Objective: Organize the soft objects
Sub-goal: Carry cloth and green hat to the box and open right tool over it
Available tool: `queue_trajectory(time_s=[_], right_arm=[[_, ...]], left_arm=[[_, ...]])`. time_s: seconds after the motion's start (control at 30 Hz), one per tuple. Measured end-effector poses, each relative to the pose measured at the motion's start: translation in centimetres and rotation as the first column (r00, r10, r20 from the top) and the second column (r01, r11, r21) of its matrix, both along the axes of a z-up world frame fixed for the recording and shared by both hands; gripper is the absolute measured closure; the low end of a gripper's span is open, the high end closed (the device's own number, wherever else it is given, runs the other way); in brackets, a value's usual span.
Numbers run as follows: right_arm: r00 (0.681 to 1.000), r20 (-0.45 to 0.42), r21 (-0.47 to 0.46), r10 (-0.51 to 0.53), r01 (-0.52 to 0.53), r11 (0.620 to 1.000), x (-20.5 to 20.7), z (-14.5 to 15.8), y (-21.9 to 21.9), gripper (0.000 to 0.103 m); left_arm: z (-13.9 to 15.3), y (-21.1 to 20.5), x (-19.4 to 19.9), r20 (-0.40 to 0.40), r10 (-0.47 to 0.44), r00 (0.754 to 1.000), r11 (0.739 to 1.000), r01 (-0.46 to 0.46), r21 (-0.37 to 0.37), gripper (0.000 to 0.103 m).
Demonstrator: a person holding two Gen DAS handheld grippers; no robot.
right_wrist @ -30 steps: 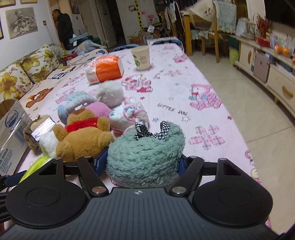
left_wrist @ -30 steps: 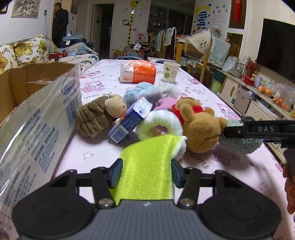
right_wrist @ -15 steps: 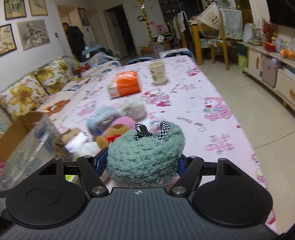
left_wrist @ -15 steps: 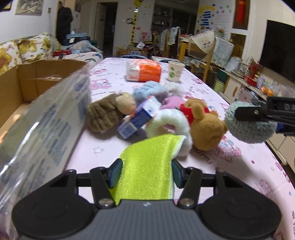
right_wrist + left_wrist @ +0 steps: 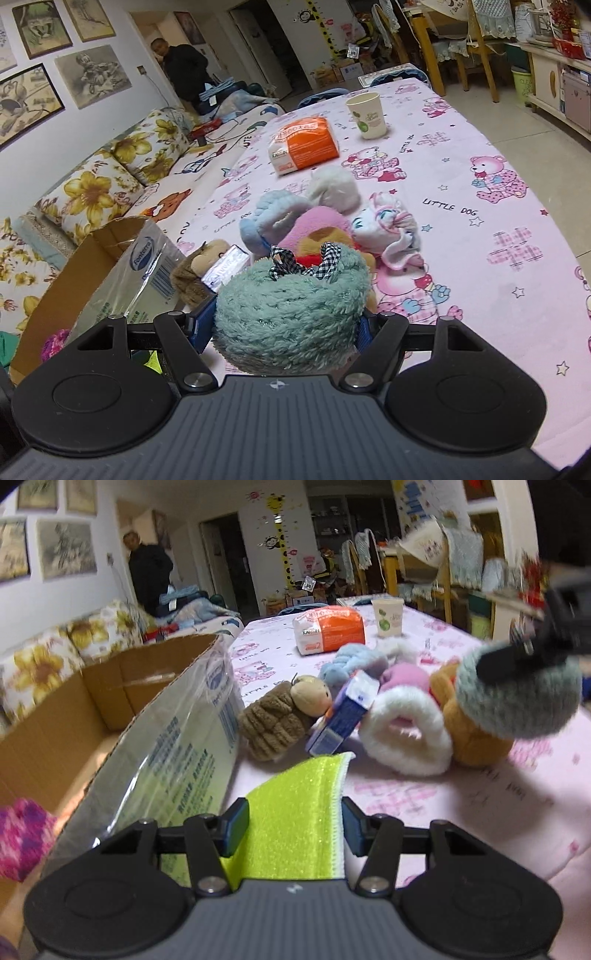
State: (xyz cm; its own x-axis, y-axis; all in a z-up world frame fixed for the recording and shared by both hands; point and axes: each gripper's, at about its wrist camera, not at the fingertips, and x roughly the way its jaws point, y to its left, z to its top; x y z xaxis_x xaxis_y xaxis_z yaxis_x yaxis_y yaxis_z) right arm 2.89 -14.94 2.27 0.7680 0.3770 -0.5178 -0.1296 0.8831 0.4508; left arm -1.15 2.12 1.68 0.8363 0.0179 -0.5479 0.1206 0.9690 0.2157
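Holding a yellow-green cloth (image 5: 295,819) between its blue pads, the left gripper (image 5: 294,825) hangs over the near end of the table (image 5: 480,192), close beside the open cardboard box (image 5: 110,709). Its jaws have just been closing a little, and the cloth lies flat between them, its free white-hemmed end reaching forward over the pink cloth-covered tabletop. The right gripper (image 5: 284,325) stands wide and is clamped on a fluffy teal ball (image 5: 291,310) topped with a black-and-white checked bow; in the left view that ball hangs in the air above the brown teddy bear (image 5: 472,731).

The box stands at the table's left edge, its top open and its near side wrapped in clear printed plastic. Inside, near its closest corner, lies a pink and purple woolly thing (image 5: 22,838); the rest of its visible floor is bare cardboard, and part of the inside is hidden by the wall.

A heap of soft things lies toward the middle of the table, just beside the box: a brown knitted doll (image 5: 280,716), a small blue carton (image 5: 343,712) leaning on it, a white furry ring (image 5: 406,734), a pale blue braided toy (image 5: 273,218), a pink plush (image 5: 317,221) and a white fluffy one (image 5: 336,188). Farther toward the far edge are an orange packet (image 5: 303,144) and a paper cup (image 5: 367,114). A person stands in the room behind.
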Motion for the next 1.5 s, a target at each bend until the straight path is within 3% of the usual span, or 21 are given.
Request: queue_trajectory(time_s=[0.27, 0.43, 0.6, 0.8, 1.1, 1.5], right_arm=[[1.000, 0.008, 0.000, 0.007, -0.007, 1.000, -0.6, 0.0, -0.4, 0.014], [1.000, 0.015, 0.000, 0.018, -0.018, 1.000, -0.8, 0.1, -0.4, 0.014], [0.999, 0.031, -0.001, 0.023, -0.023, 1.000, -1.1, 0.3, -0.5, 0.014], [0.998, 0.050, -0.011, 0.023, -0.023, 1.000, -1.5, 0.6, -0.2, 0.014], [0.995, 0.099, -0.026, 0.006, -0.004, 1.000, -1.9, 1.3, 0.5, 0.014], [0.979, 0.181, -0.063, 0.097, -0.087, 0.994, -1.0, 2.5, 5.1, 0.014]], left_arm=[[-1.0, -1.4, -0.6, 0.042, -0.014, 0.999, 0.969, 0.004, 0.245, 0.072], [-0.6, -1.1, -1.0, 0.067, -0.014, 0.998, 0.964, -0.004, 0.265, 0.079], [0.3, -0.2, -1.2, 0.081, -0.004, 0.997, 0.979, -0.012, 0.201, 0.082], [2.1, 1.0, -1.6, 0.109, -0.016, 0.994, 0.999, 0.011, 0.046, 0.082], [5.2, 2.7, -3.3, 0.225, -0.047, 0.973, 0.981, 0.088, -0.174, 0.082], [7.2, 7.7, -5.0, 0.333, 0.074, 0.940, 0.963, 0.020, -0.270, 0.083]])
